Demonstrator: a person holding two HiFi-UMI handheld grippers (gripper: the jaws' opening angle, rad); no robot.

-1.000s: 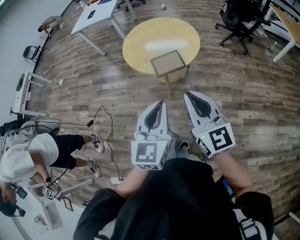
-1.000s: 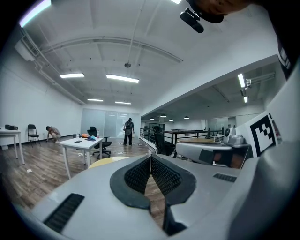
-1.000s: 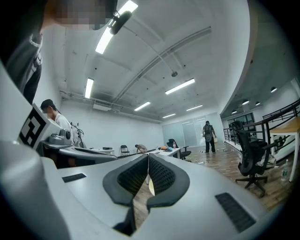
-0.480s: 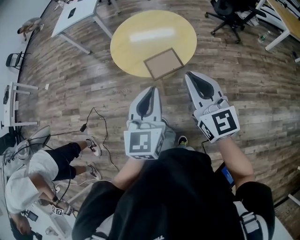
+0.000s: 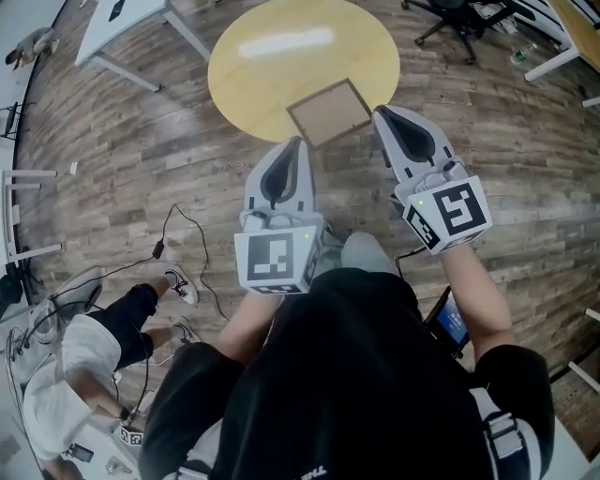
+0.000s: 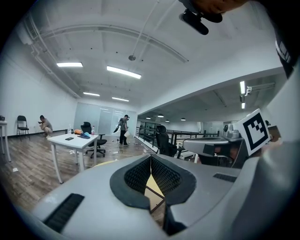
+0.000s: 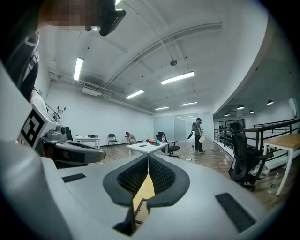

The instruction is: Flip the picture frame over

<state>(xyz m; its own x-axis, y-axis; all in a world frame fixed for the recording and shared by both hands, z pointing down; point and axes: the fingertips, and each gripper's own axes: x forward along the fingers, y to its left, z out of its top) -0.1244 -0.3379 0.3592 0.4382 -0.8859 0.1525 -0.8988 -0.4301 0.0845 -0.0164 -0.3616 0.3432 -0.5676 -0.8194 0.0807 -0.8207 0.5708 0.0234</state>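
Head view first: the round yellow desk (image 5: 272, 84) fills the top of the picture, and the picture frame (image 5: 328, 111) lies flat on it at the desk's 5 o'clock, close to the near rim. It is turned so that its corners point diamond-wise. It shows a brown panel inside a darker border, and which face is up I cannot tell.

The left tongs (image 5: 298, 142) point up the picture, with the tip at the frame's 7 o'clock, just off the frame's nearest corner. The right tongs (image 5: 382, 112) sit at the frame's 3 o'clock, tip just beside its right corner. From above I can't say whether either tip touches the frame.

In the left gripper view, the left tongs (image 6: 151, 157) are closed: the two ribbed pads meet at the tip, and nothing is gripped. The frame's edge (image 6: 154, 197) shows below, through the slot behind the pads. In the right gripper view it is the same: the right tongs (image 7: 148, 157) are pressed fully together and empty, with a corner of the frame (image 7: 139, 208) on the yellow top beneath.

Around the room, a white desk (image 5: 122, 19) stands at 11 o'clock and an office chair (image 5: 450, 23) at 1 o'clock. A black cable (image 5: 178, 244) trails over the wooden floor (image 5: 525, 187) at 9 o'clock, and a second person (image 5: 75, 375) crouches at 8 o'clock.
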